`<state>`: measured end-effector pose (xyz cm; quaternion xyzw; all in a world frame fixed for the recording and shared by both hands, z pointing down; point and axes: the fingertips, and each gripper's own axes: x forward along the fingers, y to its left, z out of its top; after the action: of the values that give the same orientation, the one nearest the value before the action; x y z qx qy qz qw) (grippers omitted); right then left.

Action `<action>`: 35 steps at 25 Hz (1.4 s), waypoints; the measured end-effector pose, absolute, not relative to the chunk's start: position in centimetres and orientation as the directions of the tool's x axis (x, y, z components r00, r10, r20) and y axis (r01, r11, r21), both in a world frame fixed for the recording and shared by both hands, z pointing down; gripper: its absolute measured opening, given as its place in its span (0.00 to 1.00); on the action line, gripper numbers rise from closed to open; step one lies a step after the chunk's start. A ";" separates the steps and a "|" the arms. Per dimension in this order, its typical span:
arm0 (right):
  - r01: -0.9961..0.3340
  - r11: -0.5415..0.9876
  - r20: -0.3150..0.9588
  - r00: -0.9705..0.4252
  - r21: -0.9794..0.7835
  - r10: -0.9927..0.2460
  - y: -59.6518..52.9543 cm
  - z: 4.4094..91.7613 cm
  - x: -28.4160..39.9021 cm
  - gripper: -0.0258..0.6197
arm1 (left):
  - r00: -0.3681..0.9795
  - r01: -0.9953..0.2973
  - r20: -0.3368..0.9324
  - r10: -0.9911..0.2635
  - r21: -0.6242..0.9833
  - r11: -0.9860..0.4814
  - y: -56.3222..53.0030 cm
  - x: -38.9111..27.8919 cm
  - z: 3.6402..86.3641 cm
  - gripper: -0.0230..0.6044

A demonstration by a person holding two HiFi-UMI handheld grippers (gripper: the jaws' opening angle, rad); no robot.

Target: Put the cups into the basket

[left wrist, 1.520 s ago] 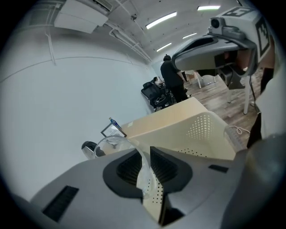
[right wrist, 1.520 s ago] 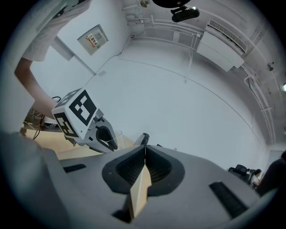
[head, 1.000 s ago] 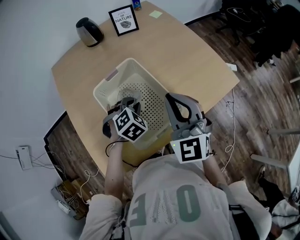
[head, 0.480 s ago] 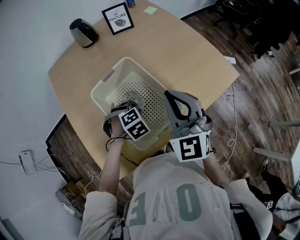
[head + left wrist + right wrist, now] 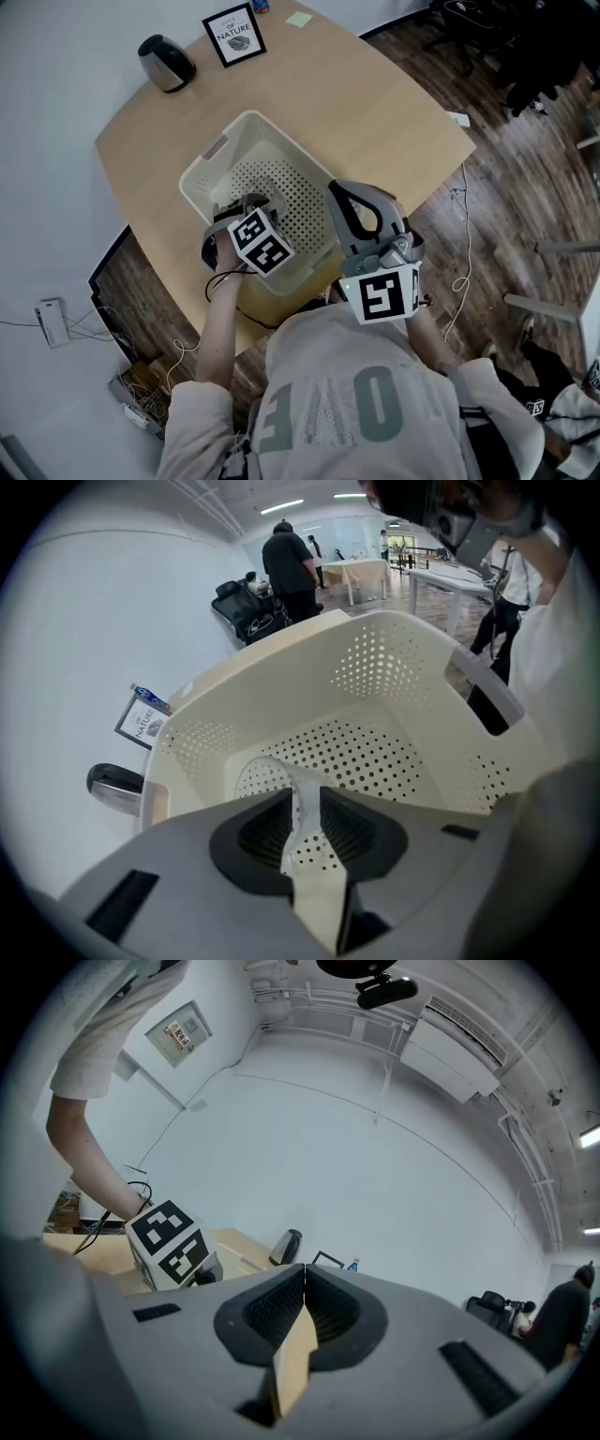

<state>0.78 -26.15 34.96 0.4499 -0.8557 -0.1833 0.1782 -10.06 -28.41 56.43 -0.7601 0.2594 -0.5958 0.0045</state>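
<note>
Jaws, left gripper (image 5: 302, 797): just opening, clear cup (image 5: 277, 764) rim between, down in basket (image 5: 412, 658) | jaws, right gripper (image 5: 303, 1279): pressed together, empty, beside basket

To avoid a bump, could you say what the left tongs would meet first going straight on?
Probably the clear plastic cup between the left tongs, whose jaws have just been opening; right behind it, the floor of the cream perforated plastic basket.
</note>
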 end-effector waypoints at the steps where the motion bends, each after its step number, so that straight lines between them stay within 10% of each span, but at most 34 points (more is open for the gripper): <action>1: -0.703 0.529 0.139 -0.533 0.475 -0.834 -26.0 34.9 0.8 0.04 | 0.158 -0.400 0.901 -0.405 -0.316 -0.860 -28.4 -10.1 56.3 0.19; 20: -0.646 0.554 0.102 -0.599 0.524 -0.795 -23.0 33.2 -1.9 0.04 | 0.260 -0.617 0.746 -0.613 -0.360 -0.700 -26.7 -11.7 46.6 0.22; 27: -0.643 0.542 0.013 -0.638 0.541 -0.770 -23.0 29.8 -3.7 0.04 | 0.305 -0.863 0.189 -0.933 -0.359 -0.355 -26.0 -12.8 31.2 0.10; 35: -0.695 0.584 -0.067 -0.665 0.418 -0.743 -22.3 27.8 -5.3 0.04 | 0.096 -0.983 -0.331 -0.939 -0.177 -0.038 -19.7 -15.2 22.9 0.05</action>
<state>-5.27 -22.33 27.82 0.4049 -0.8882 -0.2093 0.0576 -15.22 -19.73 22.87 -0.7178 0.6694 0.0618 0.1811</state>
